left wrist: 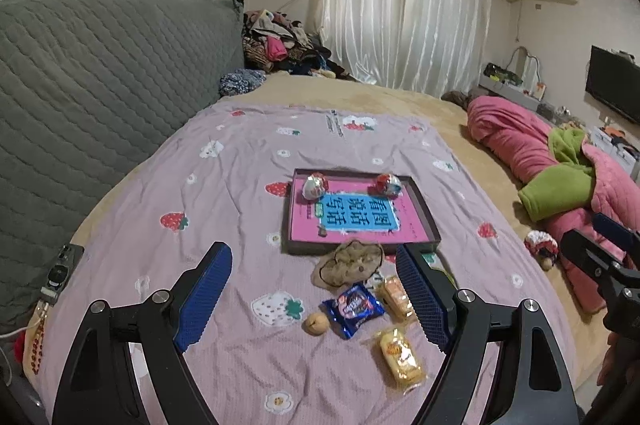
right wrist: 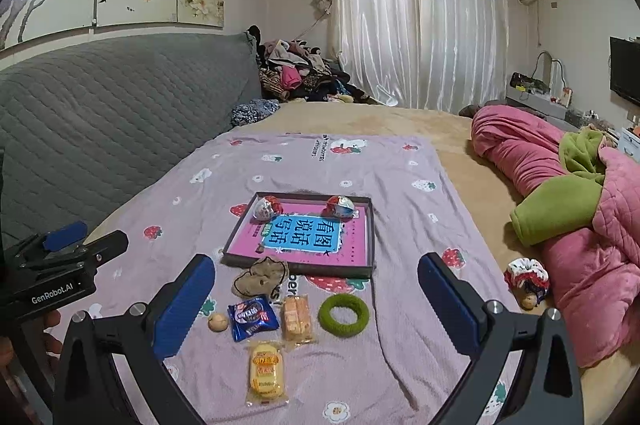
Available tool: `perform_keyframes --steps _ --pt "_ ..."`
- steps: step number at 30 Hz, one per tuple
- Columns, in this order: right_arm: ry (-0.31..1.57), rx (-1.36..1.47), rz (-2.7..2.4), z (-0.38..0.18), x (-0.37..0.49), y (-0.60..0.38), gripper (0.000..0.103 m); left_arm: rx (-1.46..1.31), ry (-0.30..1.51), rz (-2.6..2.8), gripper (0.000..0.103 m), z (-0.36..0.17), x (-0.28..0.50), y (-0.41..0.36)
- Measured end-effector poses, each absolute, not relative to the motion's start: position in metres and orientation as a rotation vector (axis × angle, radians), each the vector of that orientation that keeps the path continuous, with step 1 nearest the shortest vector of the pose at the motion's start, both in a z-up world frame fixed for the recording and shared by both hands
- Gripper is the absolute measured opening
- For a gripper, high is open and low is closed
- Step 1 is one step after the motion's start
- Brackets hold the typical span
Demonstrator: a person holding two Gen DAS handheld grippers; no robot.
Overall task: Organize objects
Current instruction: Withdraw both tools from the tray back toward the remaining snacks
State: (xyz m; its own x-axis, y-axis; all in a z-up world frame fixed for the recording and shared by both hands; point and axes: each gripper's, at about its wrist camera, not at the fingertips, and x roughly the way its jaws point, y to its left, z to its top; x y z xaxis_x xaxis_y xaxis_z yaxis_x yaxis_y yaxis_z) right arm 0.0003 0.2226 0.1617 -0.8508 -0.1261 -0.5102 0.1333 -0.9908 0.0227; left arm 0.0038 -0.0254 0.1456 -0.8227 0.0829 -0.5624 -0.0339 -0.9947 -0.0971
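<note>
While two eggs [right wrist: 265, 207] already sit at the far end of the tray [right wrist: 372, 237], I judge most work remains: the cookie pack [right wrist: 252, 317], two cakes [right wrist: 296, 316], a ring [right wrist: 343, 315], a nut [right wrist: 218, 322] and a brown scrunchie [right wrist: 261, 277] lie on the blanket [right wrist: 400, 185] before it. My left gripper [left wrist: 316, 289] and right gripper [right wrist: 316, 305] both gape, holding nothing.

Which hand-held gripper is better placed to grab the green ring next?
Right, probably. The green ring lies between the right hand-held gripper's open fingers, while the left hand-held gripper is centred over the blue packet.
</note>
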Motion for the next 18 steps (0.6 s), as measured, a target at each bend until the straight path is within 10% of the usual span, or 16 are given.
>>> perform_keyframes --steps 18 --pt "0.017 0.861 -2.876 0.135 0.019 0.228 0.103 -0.985 -0.063 2.914 0.085 0.116 0.016 -0.015"
